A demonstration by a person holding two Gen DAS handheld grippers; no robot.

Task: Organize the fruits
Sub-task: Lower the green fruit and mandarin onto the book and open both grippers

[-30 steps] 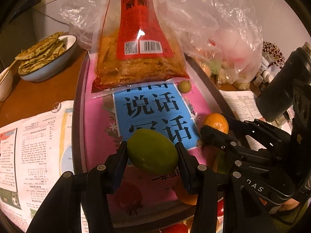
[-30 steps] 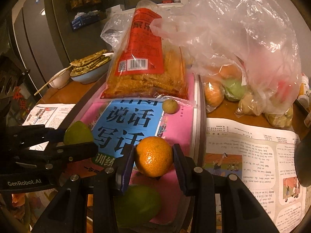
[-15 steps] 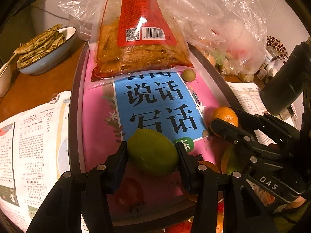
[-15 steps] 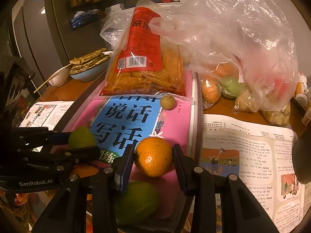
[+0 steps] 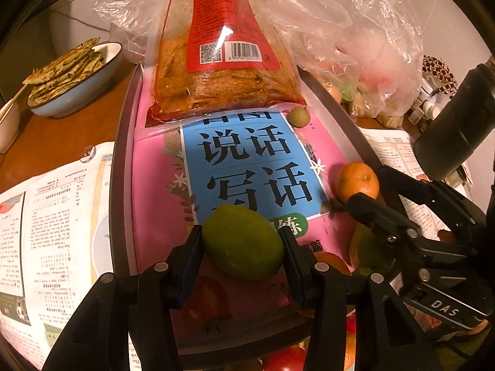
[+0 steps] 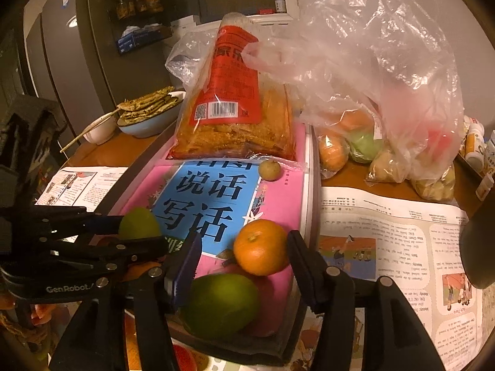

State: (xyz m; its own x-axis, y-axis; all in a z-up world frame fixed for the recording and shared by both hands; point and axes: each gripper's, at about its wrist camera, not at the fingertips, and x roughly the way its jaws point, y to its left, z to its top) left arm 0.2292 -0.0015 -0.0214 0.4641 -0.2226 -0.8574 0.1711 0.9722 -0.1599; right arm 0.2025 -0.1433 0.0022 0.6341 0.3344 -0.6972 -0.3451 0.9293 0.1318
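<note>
Left tongs (image 5: 243, 241) clamped on a green fruit (image 5: 243, 242), pads pressing both flanks, the fruit carried above the pink book (image 5: 154, 185) in the tray (image 5: 116, 185); likely held for sorting with the other fruit. Right tongs (image 6: 244, 256): jaws opening, an orange (image 6: 261, 247) between them, a clear gap at the 9 o'clock pad, near or touching the 3 o'clock pad. The orange seems to be resting on the book, so this reads as a release. A second green fruit (image 6: 221, 304) lies at 6 o'clock of the orange. Right view alone shows that gap, plus bagged fruit (image 6: 355, 145) on the tabletop (image 6: 349, 176) at 1 o'clock. Left view alone shows red fruit (image 5: 283, 358) at 6 o'clock, below the tray's near rim, and the grip on the green fruit.
</note>
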